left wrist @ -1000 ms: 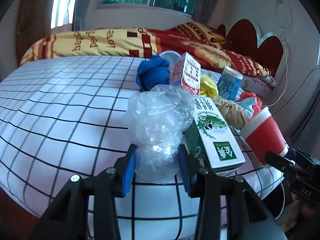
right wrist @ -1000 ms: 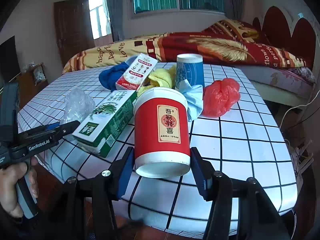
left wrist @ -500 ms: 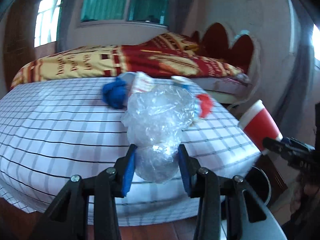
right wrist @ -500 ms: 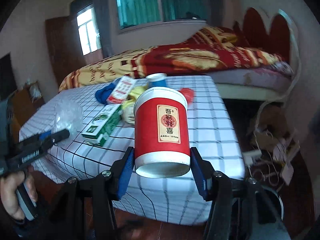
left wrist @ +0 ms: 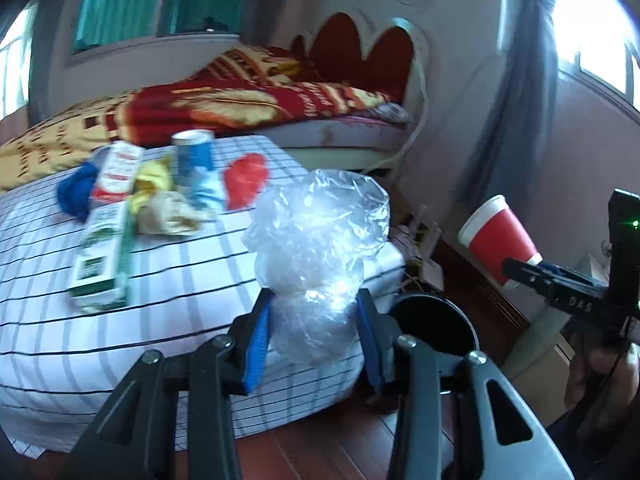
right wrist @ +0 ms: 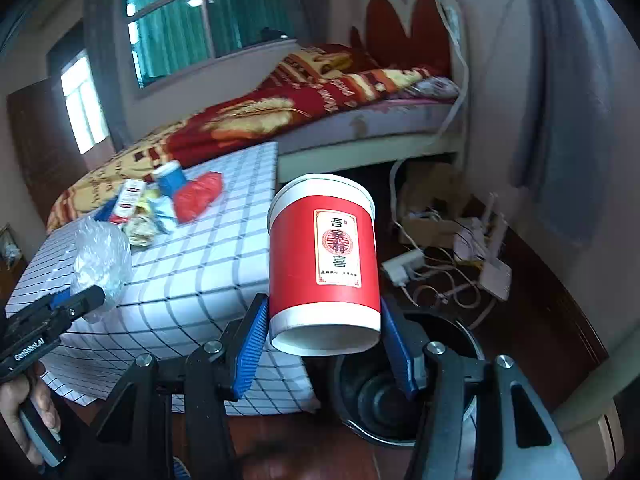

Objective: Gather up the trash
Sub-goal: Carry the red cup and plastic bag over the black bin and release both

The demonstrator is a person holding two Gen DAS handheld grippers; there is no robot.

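My left gripper (left wrist: 314,344) is shut on a crumpled clear plastic bag (left wrist: 320,248), held off the table's right edge near a black trash bin (left wrist: 434,322) on the floor. My right gripper (right wrist: 322,342) is shut on a red paper cup (right wrist: 324,256), held above the same bin (right wrist: 384,396). The cup also shows in the left wrist view (left wrist: 498,236), and the bag in the right wrist view (right wrist: 102,258). On the checked table (left wrist: 120,320) lie a green carton (left wrist: 102,258), a red bag (left wrist: 244,180), a blue cup (left wrist: 194,152) and other trash.
A bed with a red and yellow blanket (right wrist: 280,108) stands behind the table. Cables, a power strip (right wrist: 402,266) and white boxes lie on the wooden floor to the right of the bin. A curtain (left wrist: 508,112) hangs at the right.
Both grippers have swung right, away from the table, and now sit over the floor by the black bin. Each still holds its item. The bin has come into view.
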